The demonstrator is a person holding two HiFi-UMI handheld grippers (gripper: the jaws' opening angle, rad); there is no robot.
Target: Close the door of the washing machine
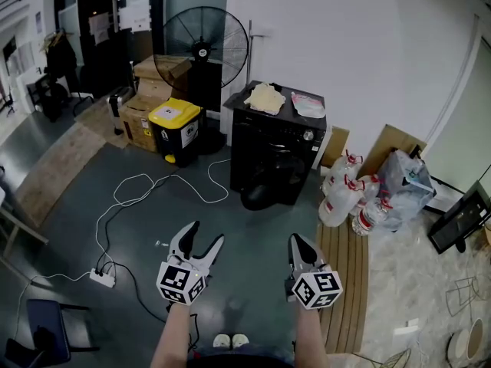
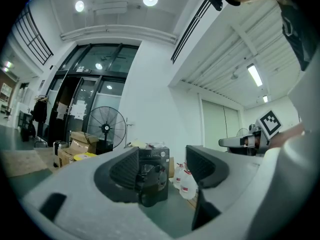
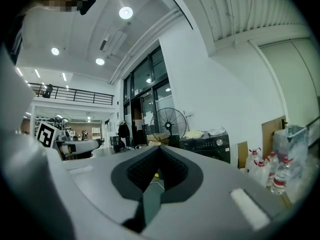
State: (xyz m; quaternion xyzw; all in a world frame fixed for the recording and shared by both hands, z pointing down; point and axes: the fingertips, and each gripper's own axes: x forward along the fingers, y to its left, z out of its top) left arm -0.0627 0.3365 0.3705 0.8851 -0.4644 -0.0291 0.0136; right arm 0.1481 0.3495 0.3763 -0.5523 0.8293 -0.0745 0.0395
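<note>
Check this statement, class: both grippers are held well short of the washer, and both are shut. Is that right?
Not quite. The left gripper is open: the left gripper view shows its jaws apart, gripping nothing. The right gripper is shut, and both are well short of the washer.

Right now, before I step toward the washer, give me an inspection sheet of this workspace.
Surface: dark grey floor.
Job's things: black washing machine; its round door hangs open.
Clutter: cloth and bag on the washing machine; water bottles; yellow-lidded bin; cardboard boxes.
Grippers: left claw open, empty; right claw shut, empty.
Cables: white cable across the floor to a power strip.
Surroundings: floor fan; white wall.
</note>
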